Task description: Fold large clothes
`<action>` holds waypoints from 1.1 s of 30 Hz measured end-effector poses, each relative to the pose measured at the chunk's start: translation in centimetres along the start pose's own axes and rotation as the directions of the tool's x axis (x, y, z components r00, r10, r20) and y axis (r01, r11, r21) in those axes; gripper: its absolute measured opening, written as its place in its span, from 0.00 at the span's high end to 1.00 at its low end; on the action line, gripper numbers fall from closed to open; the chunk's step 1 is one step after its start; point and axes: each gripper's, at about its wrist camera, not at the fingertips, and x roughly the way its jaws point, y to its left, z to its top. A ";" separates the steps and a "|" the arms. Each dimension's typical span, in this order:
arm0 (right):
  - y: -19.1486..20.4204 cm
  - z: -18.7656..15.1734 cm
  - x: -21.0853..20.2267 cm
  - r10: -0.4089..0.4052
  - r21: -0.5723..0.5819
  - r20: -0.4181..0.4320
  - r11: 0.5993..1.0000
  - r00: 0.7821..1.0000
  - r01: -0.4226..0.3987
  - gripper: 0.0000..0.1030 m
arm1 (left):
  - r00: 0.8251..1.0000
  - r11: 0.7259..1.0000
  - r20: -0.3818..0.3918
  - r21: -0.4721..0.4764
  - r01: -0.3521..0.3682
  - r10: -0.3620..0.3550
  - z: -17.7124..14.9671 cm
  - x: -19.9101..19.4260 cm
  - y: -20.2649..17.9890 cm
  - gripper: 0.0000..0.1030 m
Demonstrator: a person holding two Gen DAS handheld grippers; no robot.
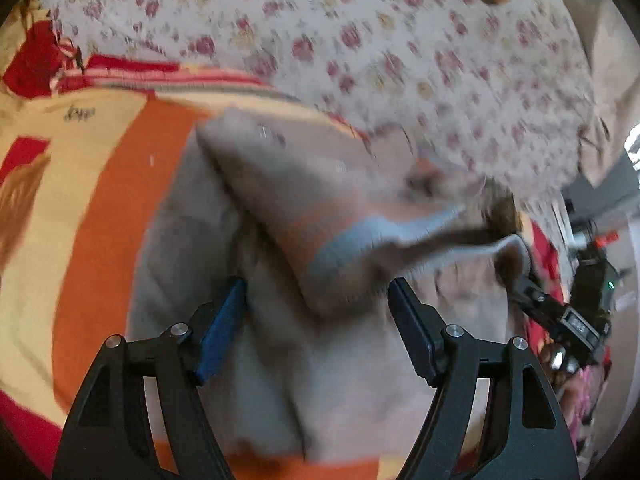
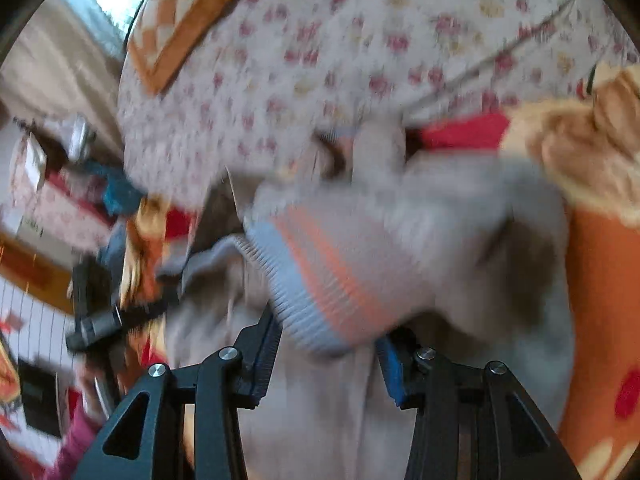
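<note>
A grey sweater (image 1: 256,392) lies spread on the bed. One sleeve (image 1: 280,184) is folded across its body and ends in a blue and orange striped cuff (image 1: 344,240). My left gripper (image 1: 318,320) hovers over the body, open, with only loose grey cloth under the gap. In the right wrist view the ribbed cuff (image 2: 320,280) sits just ahead of my right gripper (image 2: 326,356). Its blue pads (image 2: 262,360) stand apart at the cuff's sides, and no clamping shows. Both views are motion-blurred. Each gripper shows at the edge of the other's view, the right gripper (image 1: 516,280) and the left gripper (image 2: 160,304).
Under the sweater is an orange, yellow and red blanket (image 1: 92,220), and beyond it a floral sheet (image 1: 400,60). An orange checked cushion (image 2: 188,12) lies at the far end. The bed edge and room clutter (image 2: 60,200) lie off to the side.
</note>
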 end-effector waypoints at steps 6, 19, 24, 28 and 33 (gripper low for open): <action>1.4 2.0 -0.6 -0.027 -0.034 0.062 0.999 0.998 0.029 0.50 | 0.986 0.992 0.158 -0.101 0.071 -0.055 4.6 -1.8 0.8 0.28; 4.0 -0.1 7.7 -0.272 -0.308 -0.116 0.924 0.955 0.226 0.71 | 0.961 0.946 0.049 0.166 -0.277 0.273 0.8 6.3 -1.6 0.27; 4.0 1.0 8.9 -0.335 -0.338 -0.035 0.890 0.941 0.305 0.95 | 0.940 0.926 0.131 0.174 -0.335 0.316 1.8 7.3 -2.1 0.27; 3.1 3.5 8.4 -0.345 -0.265 0.060 0.899 0.937 0.348 0.97 | 0.938 0.937 0.148 0.108 -0.332 0.315 4.0 8.2 -1.4 0.27; 0.0 4.0 10.4 -0.357 -0.173 0.016 0.919 0.934 0.354 0.97 | 0.927 0.934 0.153 0.059 -0.354 0.342 5.1 9.3 -0.2 0.27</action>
